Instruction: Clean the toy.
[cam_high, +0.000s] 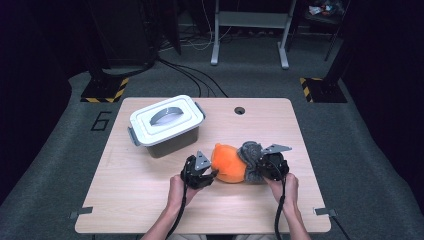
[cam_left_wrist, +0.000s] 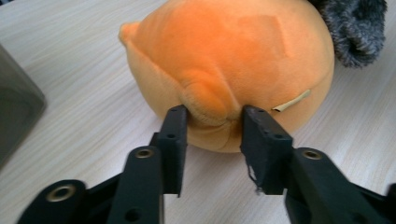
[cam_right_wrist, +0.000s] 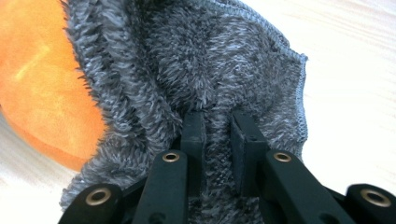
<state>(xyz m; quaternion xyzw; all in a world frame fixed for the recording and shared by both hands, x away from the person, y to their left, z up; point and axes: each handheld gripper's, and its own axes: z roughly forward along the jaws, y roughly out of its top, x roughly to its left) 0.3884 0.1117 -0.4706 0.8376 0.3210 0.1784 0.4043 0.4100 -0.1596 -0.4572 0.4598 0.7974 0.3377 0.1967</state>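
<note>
Gripping at both ends of the orange plush toy (cam_high: 229, 163).
Left gripper (cam_left_wrist: 212, 123) pinching an orange nub, right gripper (cam_right_wrist: 217, 126) clamped on grey fuzzy cloth (cam_right_wrist: 196, 70) ahead.

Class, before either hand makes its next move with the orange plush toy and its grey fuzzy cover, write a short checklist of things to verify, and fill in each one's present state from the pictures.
1. Right tongs pinch a fold of the grey fuzzy cover: ok.
2. Left tongs straddle a small bump on the orange plush toy; firm grip: cannot tell.
3. Toy rests on the table, away from the edges: ok.
4. Cover fully off the toy: not ok, it lies against one end.
5. Lidded white box stands apart from the toy: ok.
</note>
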